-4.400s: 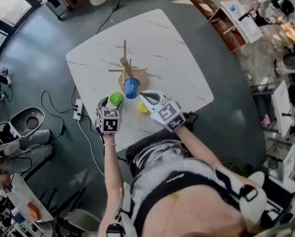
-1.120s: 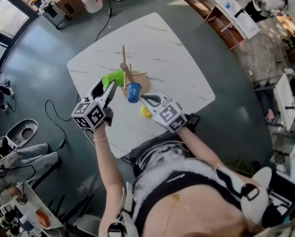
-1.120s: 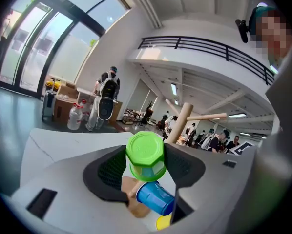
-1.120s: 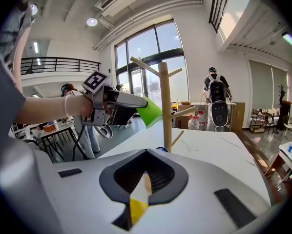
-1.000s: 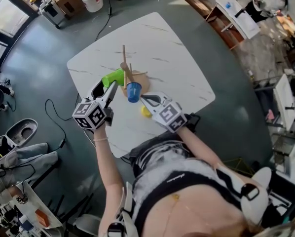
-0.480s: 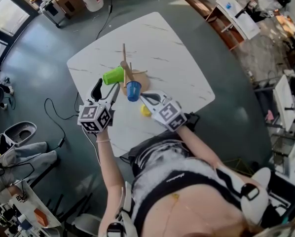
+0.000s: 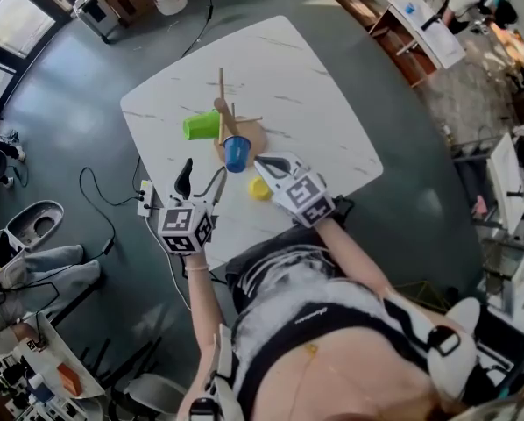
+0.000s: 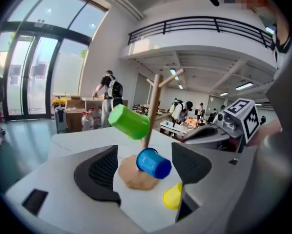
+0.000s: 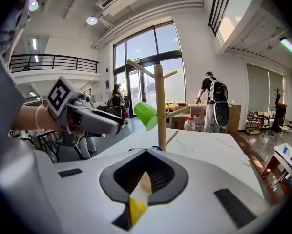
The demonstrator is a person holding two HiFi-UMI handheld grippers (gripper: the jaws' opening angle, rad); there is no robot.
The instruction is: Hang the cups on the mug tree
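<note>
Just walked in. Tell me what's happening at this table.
A person with a gripper in each hand is hanging cups on the mug tree. The green cup and the blue cup hang on it; the yellow cup lies on the table. The left gripper is open and empty; its jaws have just been opening. The right gripper, shut and empty, hovers by the yellow cup.

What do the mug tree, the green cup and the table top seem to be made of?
Mug tree: likely wood, unpainted, matt; pale tan pole, pegs and round base.
Green cup: probably plastic, smooth; one bright uniform colour.
Table top: white with thin dark veins, marble or a marble-look laminate.
</note>
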